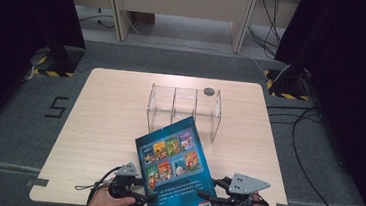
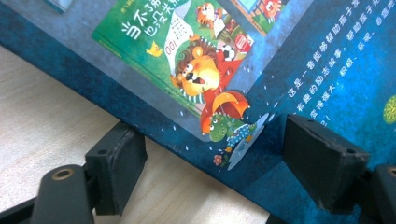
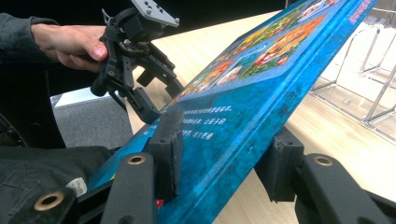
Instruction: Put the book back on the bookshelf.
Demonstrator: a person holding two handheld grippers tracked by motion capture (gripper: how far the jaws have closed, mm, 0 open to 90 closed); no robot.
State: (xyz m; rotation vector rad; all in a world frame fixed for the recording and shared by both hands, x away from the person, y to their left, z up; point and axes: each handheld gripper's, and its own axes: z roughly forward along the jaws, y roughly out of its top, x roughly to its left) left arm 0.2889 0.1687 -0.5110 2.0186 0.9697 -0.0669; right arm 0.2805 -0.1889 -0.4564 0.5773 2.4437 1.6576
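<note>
My right tool [image 3: 219,158] clenched on the blue children's book [image 1: 177,170], its edge between my left tool [image 2: 215,172], released, not pressing, book tilted above the surface [image 1: 109,121]

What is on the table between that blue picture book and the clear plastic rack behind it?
Nothing. In the high view, the book's raised far corner reaches the front of the rack, and the strip of wooden table around there is bare.

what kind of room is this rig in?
Most likely a lab or recording studio, not a home: black curtains flank a lone wooden table, hazard-taped stand bases sit on grey carpet, and cables trail across the floor beside it.
</note>
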